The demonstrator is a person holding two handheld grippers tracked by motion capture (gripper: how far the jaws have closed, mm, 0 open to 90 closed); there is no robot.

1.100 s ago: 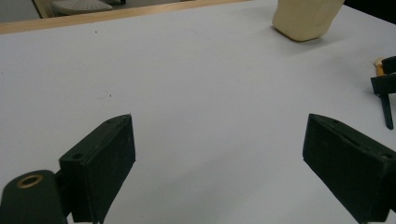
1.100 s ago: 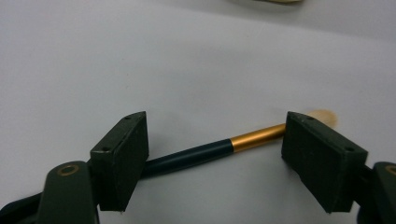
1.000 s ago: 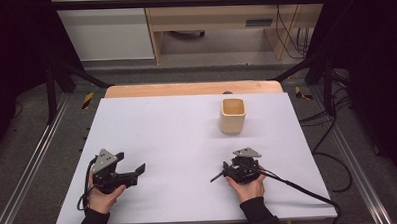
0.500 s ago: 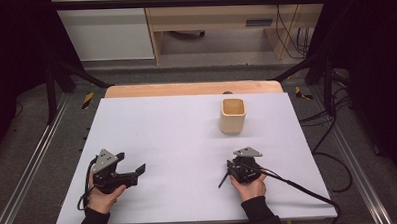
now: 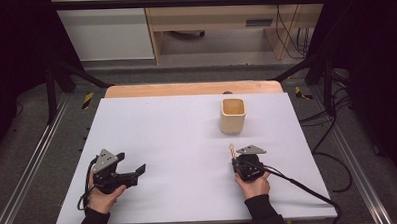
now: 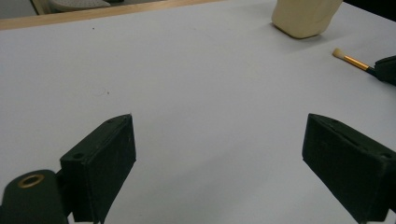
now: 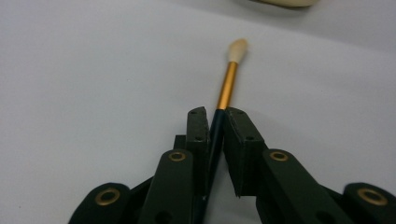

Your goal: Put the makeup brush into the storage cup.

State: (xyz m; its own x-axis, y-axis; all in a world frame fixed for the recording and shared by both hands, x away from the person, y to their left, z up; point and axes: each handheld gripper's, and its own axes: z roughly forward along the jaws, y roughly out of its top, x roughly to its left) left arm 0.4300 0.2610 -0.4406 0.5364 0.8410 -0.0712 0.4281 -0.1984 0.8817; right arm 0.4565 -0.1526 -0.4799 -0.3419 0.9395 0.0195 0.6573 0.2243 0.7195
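1. Brush [image 7: 227, 83]: a small paint brush with a dark handle, a gold band and a pale tip. It is pinched between the two black jaws of the right gripper [image 7: 215, 116], which press on the dark handle from both sides.
2. From above, the brush [image 5: 232, 151] sticks out of the right gripper [image 5: 237, 162] and points away from the person, toward the cup [image 5: 232, 115].
3. The pale tip is near the cup but does not touch it. It is close to the white table [image 5: 177, 132]; the pictures do not show if it touches.
4. The cup is cream on the outside and tan inside. It has a square mouth and stands upright on the far right part of the table, well apart from the left gripper [image 5: 138, 170].
5. The right hand [image 5: 253, 182] holds its gripper near the front edge of the table, on the right side. A black cable [image 5: 304, 188] trails from it to the right.
6. The left hand [image 5: 103, 195] holds the left gripper near the front edge on the left side. Its jaws point to the right.
7. In the left gripper view, the left gripper [image 6: 219, 144] has its two jaws spread wide apart with only bare table between them. Farther off, that view shows the brush [image 6: 349, 59] and the bottom of the cup [image 6: 306, 16].
8. A strip of wood [image 5: 193, 89] runs along the far edge of the table.
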